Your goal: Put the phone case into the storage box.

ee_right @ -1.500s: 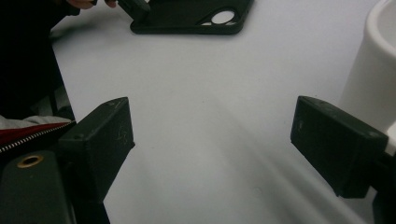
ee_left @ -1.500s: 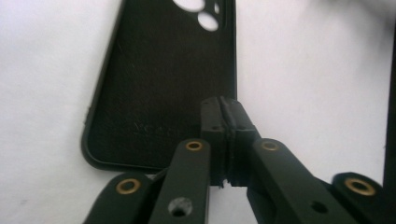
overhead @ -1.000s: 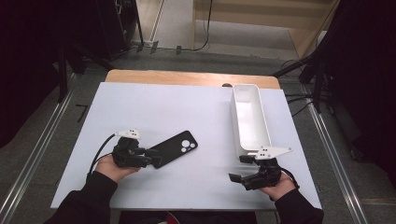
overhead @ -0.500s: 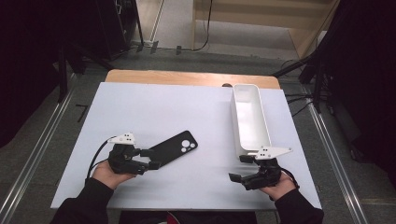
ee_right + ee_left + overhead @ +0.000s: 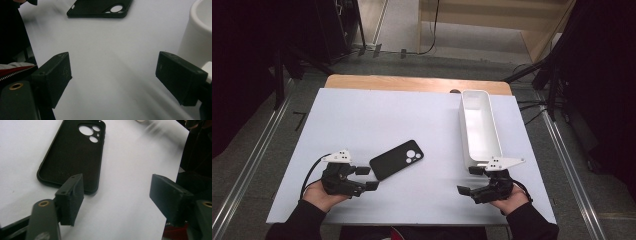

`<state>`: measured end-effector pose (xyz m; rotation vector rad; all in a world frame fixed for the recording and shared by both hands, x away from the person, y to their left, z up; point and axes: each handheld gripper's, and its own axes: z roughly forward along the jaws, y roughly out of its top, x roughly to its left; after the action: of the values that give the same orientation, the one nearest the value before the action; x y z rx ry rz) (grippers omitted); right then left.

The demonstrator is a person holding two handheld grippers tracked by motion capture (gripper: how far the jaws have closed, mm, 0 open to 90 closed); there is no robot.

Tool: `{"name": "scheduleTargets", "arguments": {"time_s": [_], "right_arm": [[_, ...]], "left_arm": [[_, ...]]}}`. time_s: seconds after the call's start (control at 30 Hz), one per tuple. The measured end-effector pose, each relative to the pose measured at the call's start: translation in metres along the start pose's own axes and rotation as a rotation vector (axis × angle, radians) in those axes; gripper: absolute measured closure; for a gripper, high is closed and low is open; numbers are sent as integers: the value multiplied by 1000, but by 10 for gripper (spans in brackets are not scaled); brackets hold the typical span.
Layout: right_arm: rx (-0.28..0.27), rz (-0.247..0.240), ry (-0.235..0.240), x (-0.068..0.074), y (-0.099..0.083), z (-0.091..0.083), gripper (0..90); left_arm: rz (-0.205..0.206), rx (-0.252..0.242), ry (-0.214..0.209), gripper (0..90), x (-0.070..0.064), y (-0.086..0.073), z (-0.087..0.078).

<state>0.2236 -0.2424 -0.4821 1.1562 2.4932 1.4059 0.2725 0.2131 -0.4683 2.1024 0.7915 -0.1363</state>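
- The left gripper point(image 5: 368, 178) is wide open and holds nothing; its two jaws stand just beside the near end of the phone case point(image 5: 396, 159), without touching it as far as I can see.
- In the left gripper view, one jaw sits in front of the bottom edge of the phone case point(image 5: 72, 157), the other is well apart over the bare table.
- The right gripper point(image 5: 471, 180) is also wide open and empty, near the front end of the white bin point(image 5: 492, 150).
- I judge the case to be very light, thin and somewhat flexible, probably soft rubber or silicone, so not slippery and not fragile.
- It lies flat, so a good hold would be across the short bottom edge or one long side wall, with one jaw sliding under the rim.
- The case is black and matt, with rounded corners and three round camera holes at the far end.
- It lies diagonally on the white table point(image 5: 377, 115), left of the bin and apart from it.
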Motion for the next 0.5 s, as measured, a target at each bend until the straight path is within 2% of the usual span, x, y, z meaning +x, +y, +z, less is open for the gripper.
{"name": "scheduleTargets", "arguments": {"time_s": [0.07, 0.2, 0.3, 0.5], "right_arm": [[0, 0, 0, 0, 0, 0, 116], [2, -3, 0, 0, 0, 0, 116], [2, -3, 2, 0, 0, 0, 116], [5, 0, 6, 0, 0, 0, 116]], "left_arm": [[-7, 1, -7, 260, 1, -1, -1], [2, 19, 11, 259, 0, -1, 1], [0, 29, -4, 222, 1, 0, 1], [-2, -1, 9, 222, 4, 0, -4]]}}
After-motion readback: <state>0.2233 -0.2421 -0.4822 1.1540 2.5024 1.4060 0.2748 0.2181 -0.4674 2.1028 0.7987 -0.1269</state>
